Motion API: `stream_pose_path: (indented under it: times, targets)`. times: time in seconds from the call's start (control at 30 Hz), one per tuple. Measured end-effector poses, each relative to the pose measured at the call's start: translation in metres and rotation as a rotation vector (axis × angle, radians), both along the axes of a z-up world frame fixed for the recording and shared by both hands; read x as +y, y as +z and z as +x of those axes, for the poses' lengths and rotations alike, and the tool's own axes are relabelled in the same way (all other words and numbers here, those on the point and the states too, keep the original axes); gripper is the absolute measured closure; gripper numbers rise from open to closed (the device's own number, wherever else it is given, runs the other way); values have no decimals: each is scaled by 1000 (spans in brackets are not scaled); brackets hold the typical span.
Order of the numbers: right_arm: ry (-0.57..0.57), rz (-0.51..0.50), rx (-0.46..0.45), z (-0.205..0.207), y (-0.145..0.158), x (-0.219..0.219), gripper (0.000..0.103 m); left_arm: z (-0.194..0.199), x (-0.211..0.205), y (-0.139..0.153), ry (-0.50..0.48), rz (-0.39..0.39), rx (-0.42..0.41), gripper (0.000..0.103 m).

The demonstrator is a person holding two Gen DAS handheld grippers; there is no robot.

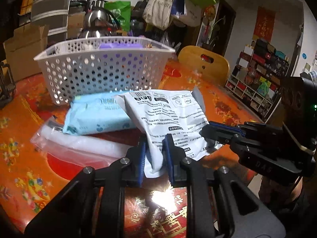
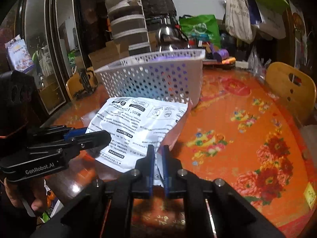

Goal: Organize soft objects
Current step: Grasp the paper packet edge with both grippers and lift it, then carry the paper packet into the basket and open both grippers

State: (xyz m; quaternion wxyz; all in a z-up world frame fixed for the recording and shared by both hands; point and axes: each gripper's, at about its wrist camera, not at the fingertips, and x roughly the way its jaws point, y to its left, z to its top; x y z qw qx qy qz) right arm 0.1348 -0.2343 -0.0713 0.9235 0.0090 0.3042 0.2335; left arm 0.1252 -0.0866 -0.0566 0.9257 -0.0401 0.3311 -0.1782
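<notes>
— What is seen at the table's near edge?
— A white printed pouch is pinched by the left gripper and the right gripper, both clamped on it.
— And next?
— Probably a carry (slack permitting) over the perforated basket, mid-table beyond.

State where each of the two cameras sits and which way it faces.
Left wrist: on the left gripper, looking along its fingers across the table at the white pouch and basket; right gripper enters from the right.
Right wrist: on the right gripper, facing the same basket; left gripper and a hand show at left.
Shared: both grippers pinch the pouch.
</notes>
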Motion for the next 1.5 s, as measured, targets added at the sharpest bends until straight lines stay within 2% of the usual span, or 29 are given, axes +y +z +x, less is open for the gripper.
stream_pose_path:
  times: [0.4,0.6,0.77,0.93,1.13,1.3,1.37,1.47,1.5]
  targets:
    - [51,5,-65,5,39,20,97,-11,26,35,44,-43,-62,86]
    - [87,18,-115,24,81,36,97,-5,49,74,73,-50,-120,86]
    - [97,30,-151,55,117,49,97,16,66,112,80,-50,-161,86]
    - [82,8,-159,100,143,64,98,63,79,145,89,-28,-166,87]
    - [56,9,-103,169,155,76,98,147,96,167,97,-14,-155,87]
    - [38,-13,-68,217,146,84,98,213,101,162,111,5,-90,87]
    - [82,12,-50,230,142,88,102,231,104,155,129,15,-66,87]
    - [72,-44,-62,236,136,101,102,250,104,141,148,29,-37,88]
    - [71,-62,-41,241,131,104,102,256,104,136,182,59,-35,84]
